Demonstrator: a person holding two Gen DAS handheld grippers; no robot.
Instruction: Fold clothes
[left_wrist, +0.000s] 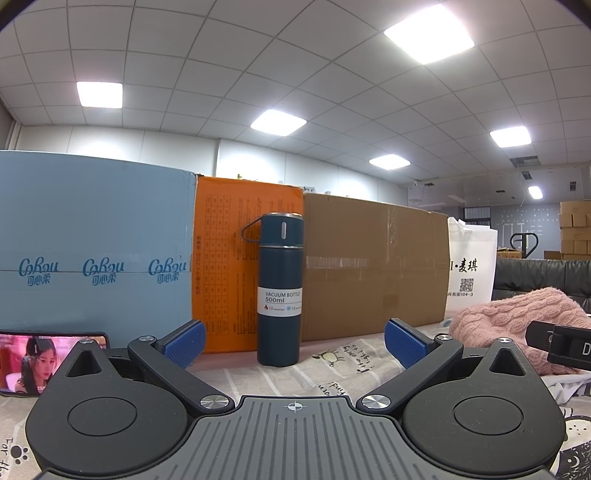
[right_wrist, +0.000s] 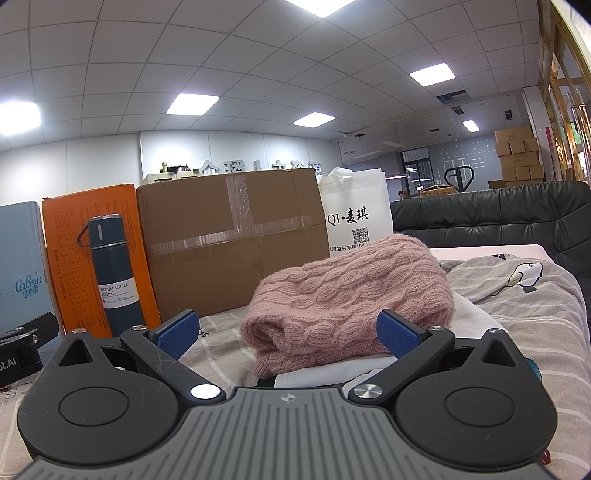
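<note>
A folded pink cable-knit sweater lies on a white garment on the bed. My right gripper is level and open right in front of it. The sweater's near edge sits between the blue pads, and neither pad presses on it. In the left wrist view the same sweater is off to the right. My left gripper is open and holds nothing, with its fingers wide apart on either side of a dark blue vacuum bottle that stands further back.
A blue box, an orange box, a taped cardboard box and a white bag line the back. A phone plays video at the left. The grey striped sheet covers the bed, with a black padded sofa behind.
</note>
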